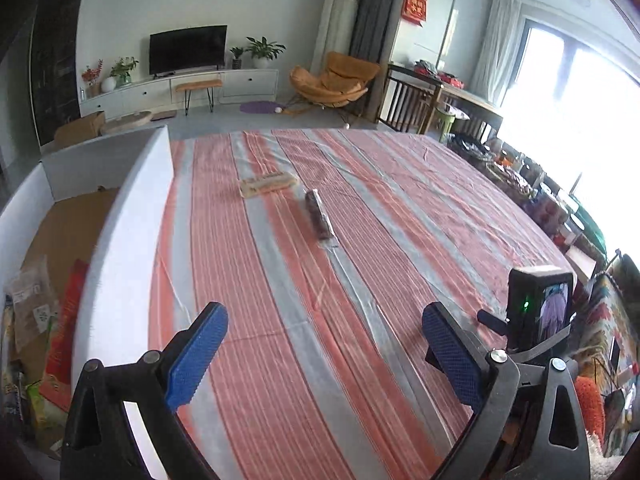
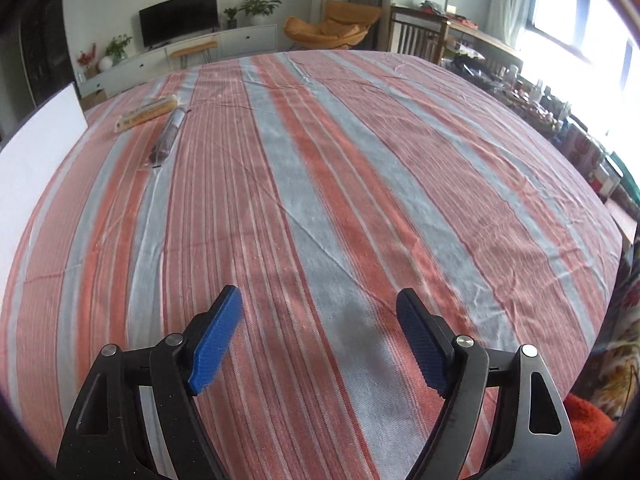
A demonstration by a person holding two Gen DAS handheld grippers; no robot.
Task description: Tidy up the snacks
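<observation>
Two snack packs lie on the striped tablecloth [image 1: 360, 240]: a tan, flat pack [image 1: 267, 184] and a dark pack in clear wrap [image 1: 319, 216] just right of it. Both show far left in the right wrist view: tan pack [image 2: 149, 113], dark pack [image 2: 166, 139]. A white-walled cardboard box [image 1: 132, 216] at the table's left holds several snack bags [image 1: 48, 320]. My left gripper [image 1: 324, 316] is open and empty above the cloth, well short of the packs. My right gripper [image 2: 320, 300] is open and empty over the cloth. It shows in the left wrist view [image 1: 536, 316].
The box wall [image 2: 36, 148] stands at the left edge of the right wrist view. Cluttered shelves and bottles [image 1: 520, 184] line the table's right side. Beyond the far edge are a TV stand [image 1: 180, 88] and an orange chair [image 1: 336, 80].
</observation>
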